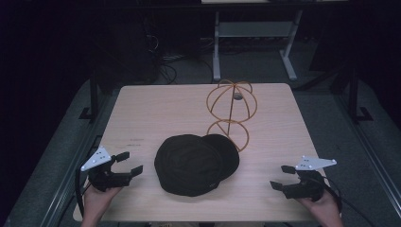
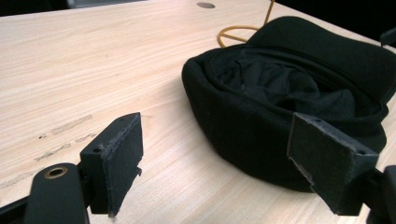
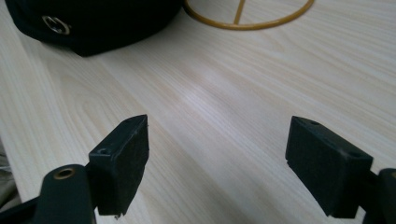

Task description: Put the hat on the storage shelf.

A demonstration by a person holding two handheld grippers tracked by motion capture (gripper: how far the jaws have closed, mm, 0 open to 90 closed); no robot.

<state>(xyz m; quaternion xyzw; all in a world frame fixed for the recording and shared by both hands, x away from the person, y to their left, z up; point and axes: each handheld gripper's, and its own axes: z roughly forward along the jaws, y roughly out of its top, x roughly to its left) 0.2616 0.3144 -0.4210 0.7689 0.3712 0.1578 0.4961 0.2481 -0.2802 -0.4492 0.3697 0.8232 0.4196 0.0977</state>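
cap [image 1: 196, 164]: black, upside down on table [image 1: 142, 109], between the two tongs, apart from both
left tongs [image 1: 133, 163]: jaws wide, nothing held; cap just ahead, toward its right jaw, not touching
right tongs [image 1: 280, 176]: jaws wide, nothing held; cap farther ahead, off to its left
wire stand [image 1: 231, 109]: yellow, behind cap, its base ring touching the brim

A light wooden table [image 1: 142, 113] stands on grey floor [image 1: 265, 66] in a dark room.

Cap [image 1: 196, 164] mid-table [image 1: 151, 109], wire stand [image 1: 231, 111] just behind, perhaps touching.
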